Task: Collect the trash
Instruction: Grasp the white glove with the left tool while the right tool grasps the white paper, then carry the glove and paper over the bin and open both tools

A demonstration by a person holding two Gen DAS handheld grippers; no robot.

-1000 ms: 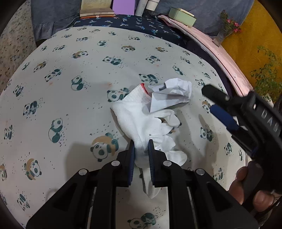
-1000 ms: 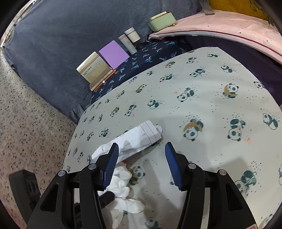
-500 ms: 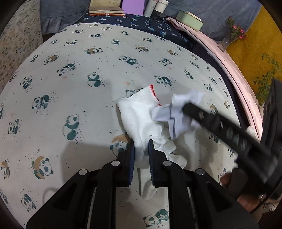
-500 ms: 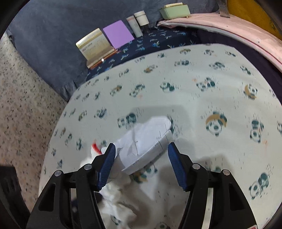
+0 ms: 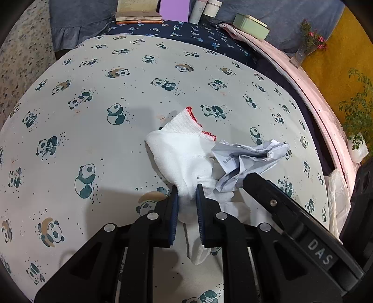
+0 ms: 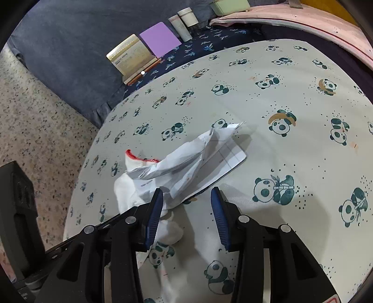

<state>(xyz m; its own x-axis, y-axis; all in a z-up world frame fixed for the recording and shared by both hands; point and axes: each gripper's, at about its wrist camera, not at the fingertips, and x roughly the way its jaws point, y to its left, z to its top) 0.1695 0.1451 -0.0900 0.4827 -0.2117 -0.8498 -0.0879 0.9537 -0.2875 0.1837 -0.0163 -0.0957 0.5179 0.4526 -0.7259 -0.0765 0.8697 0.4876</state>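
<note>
A white knitted glove [image 5: 181,151] with a red-trimmed cuff lies on the panda-print tablecloth [image 5: 93,130]. My left gripper [image 5: 187,198] is shut on its lower part. A crumpled sheet of printed paper [image 5: 247,158] rests against the glove's right side. In the right wrist view the paper [image 6: 193,163] lies over the glove [image 6: 126,186], and its near edge sits between the blue pads of my right gripper [image 6: 186,198]. Those jaws are closing; the left pad touches the paper and the right pad stands just off it. One right finger [image 5: 268,198] shows beside the paper.
At the far edge, on a dark blue cloth, stand a book [image 5: 137,9], a purple box [image 5: 174,9], two bottles [image 5: 205,9] and a green tin [image 5: 250,23]. A pink ledge [image 5: 314,105] and plants line the right side. White plastic [image 5: 335,198] lies at the right rim. Speckled floor [image 6: 35,116] lies left.
My right gripper has come in and down over the paper and its jaws have narrowed around the paper's near edge. The left gripper has kept its hold on the glove.
</note>
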